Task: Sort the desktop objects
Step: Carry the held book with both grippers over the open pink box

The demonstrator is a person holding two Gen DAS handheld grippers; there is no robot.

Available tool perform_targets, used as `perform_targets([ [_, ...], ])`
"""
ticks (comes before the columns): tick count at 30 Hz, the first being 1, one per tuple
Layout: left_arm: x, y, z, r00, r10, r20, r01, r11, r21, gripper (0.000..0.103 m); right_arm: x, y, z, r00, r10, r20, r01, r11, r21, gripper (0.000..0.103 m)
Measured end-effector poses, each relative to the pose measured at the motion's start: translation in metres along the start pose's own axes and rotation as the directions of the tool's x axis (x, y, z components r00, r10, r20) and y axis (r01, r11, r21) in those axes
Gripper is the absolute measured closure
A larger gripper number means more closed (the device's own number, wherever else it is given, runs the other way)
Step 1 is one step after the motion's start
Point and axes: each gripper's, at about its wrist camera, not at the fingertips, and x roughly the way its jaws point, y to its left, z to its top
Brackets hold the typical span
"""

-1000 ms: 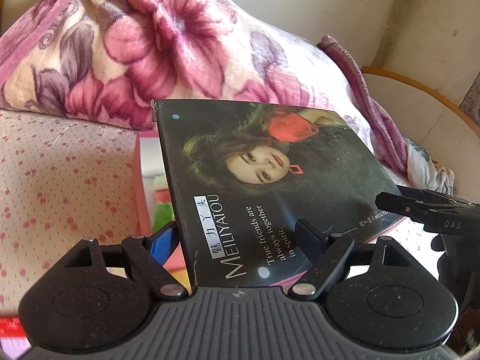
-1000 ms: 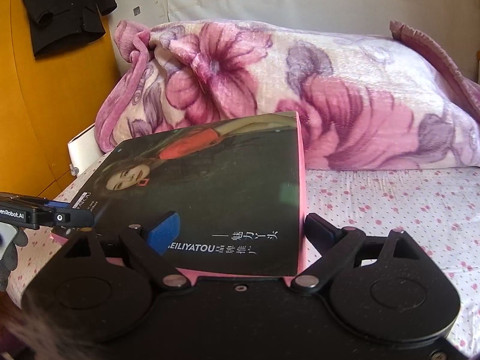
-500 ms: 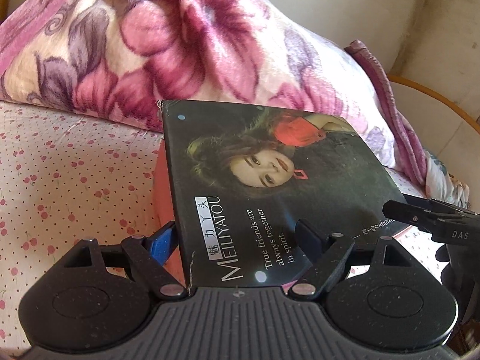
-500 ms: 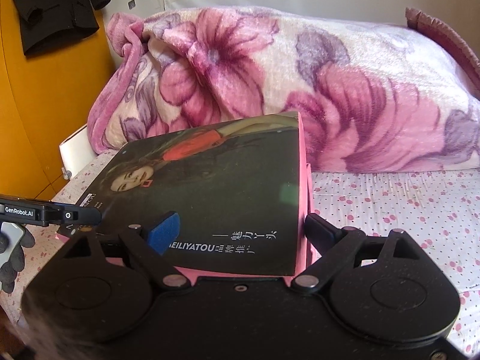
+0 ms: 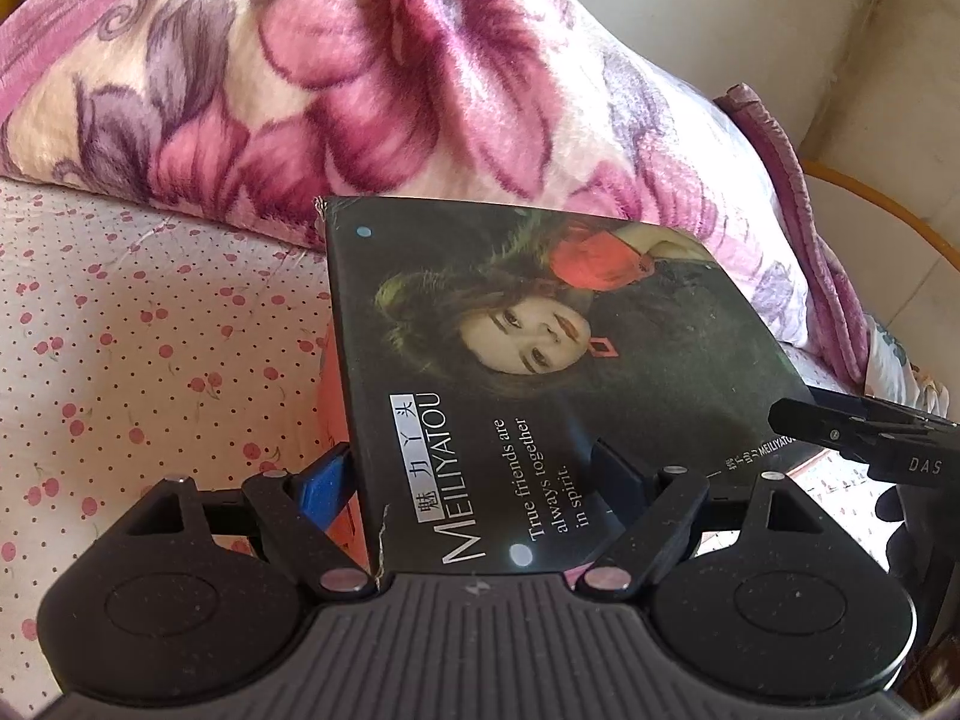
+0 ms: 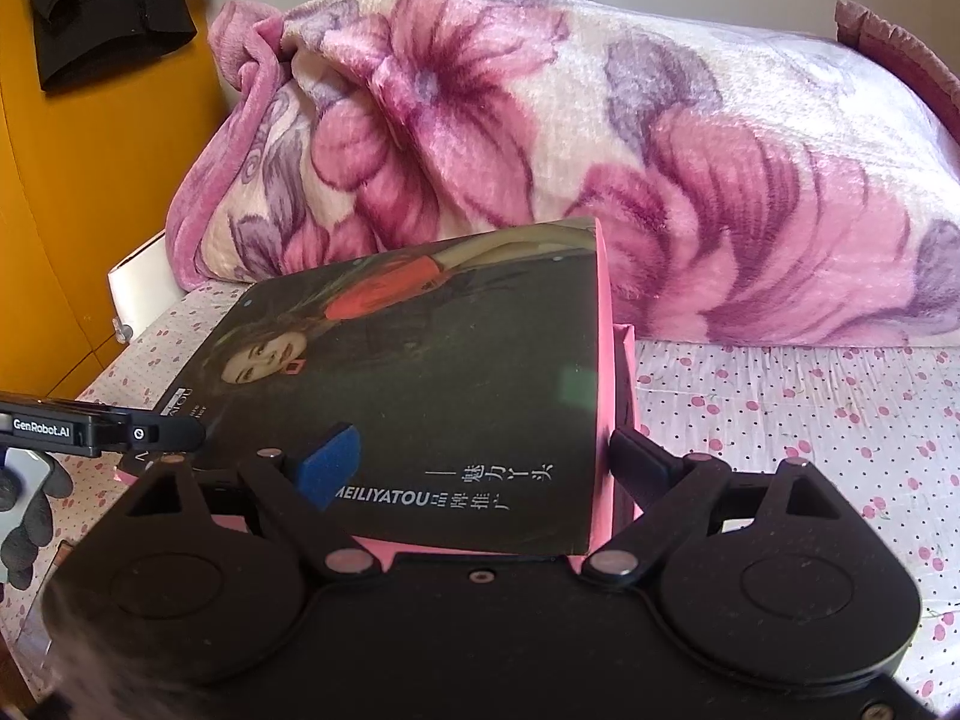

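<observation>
A flat pink box with a dark lid (image 5: 540, 372) printed with a woman's portrait and "MEILIYATOU" is held between both grippers over a bed. My left gripper (image 5: 474, 474) is shut on one end of the box; its blue-padded finger (image 5: 321, 483) is under the lid edge and the black finger (image 5: 618, 471) is on top. My right gripper (image 6: 474, 462) is shut on the opposite end of the box (image 6: 420, 384), with the pink side wall (image 6: 606, 420) against its right finger. Each gripper shows in the other's view, the right one (image 5: 864, 432) and the left one (image 6: 102, 429).
A thick pink and purple floral blanket (image 6: 600, 168) is heaped just behind the box. A white bedsheet with red cherry dots (image 5: 150, 330) lies beneath. An orange wardrobe (image 6: 78, 210) with a black garment stands at the left; a white wall and orange rail (image 5: 870, 198) at the right.
Both grippers have carried the box toward the blanket and lower over the bedsheet. The pink tray and green items seen under the box a second ago are out of view.
</observation>
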Motion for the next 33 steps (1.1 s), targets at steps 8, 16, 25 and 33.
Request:
perform_targets([
  [8,0.011,0.016,-0.002,0.999,-0.033,-0.013,0.032,0.997,-0.070,0.019,0.012,0.000,0.001,1.000,0.004,-0.018,-0.004,1.000,0.000,0.011],
  [16,0.018,0.012,-0.004,1.000,-0.020,-0.014,0.018,0.995,-0.097,0.019,0.028,-0.008,0.006,1.000,-0.007,-0.019,0.008,0.999,0.032,0.011],
  [25,0.027,-0.001,-0.010,0.998,0.056,0.001,-0.055,0.988,-0.146,0.016,0.037,-0.016,0.004,0.999,-0.027,-0.030,0.029,0.996,0.086,0.011],
  [33,0.035,-0.009,-0.013,0.994,0.108,0.005,-0.106,0.984,-0.145,0.014,0.048,-0.019,-0.002,0.997,-0.064,-0.053,0.069,0.993,0.091,0.012],
])
